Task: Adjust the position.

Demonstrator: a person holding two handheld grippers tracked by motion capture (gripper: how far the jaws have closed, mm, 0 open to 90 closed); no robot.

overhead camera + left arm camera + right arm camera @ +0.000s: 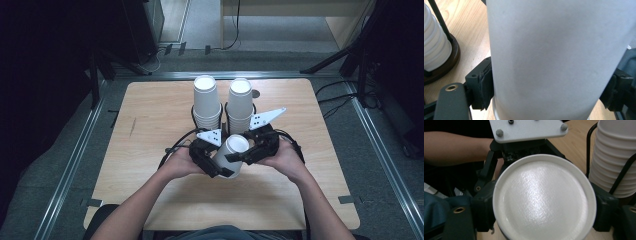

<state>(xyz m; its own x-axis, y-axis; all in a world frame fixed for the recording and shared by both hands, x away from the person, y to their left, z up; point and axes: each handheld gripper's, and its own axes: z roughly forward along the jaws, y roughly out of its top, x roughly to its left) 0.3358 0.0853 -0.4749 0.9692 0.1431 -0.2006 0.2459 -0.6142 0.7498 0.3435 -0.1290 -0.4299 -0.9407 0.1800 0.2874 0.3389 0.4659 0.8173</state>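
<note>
Cup (231,152) between both grippers

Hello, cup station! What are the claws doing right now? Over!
Left claw and right claw both around one upside-down white paper cup. Cup lifted, tilted, over the wooden table. Two white cup stacks in wire holders behind, not blocking.

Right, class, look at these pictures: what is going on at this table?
A person holds one white paper cup, bottom up and tilted, between the left gripper and the right gripper above the wooden table. Both sets of jaws sit against its sides. Behind it stand two stacks of upturned cups and in wire holders.
</note>
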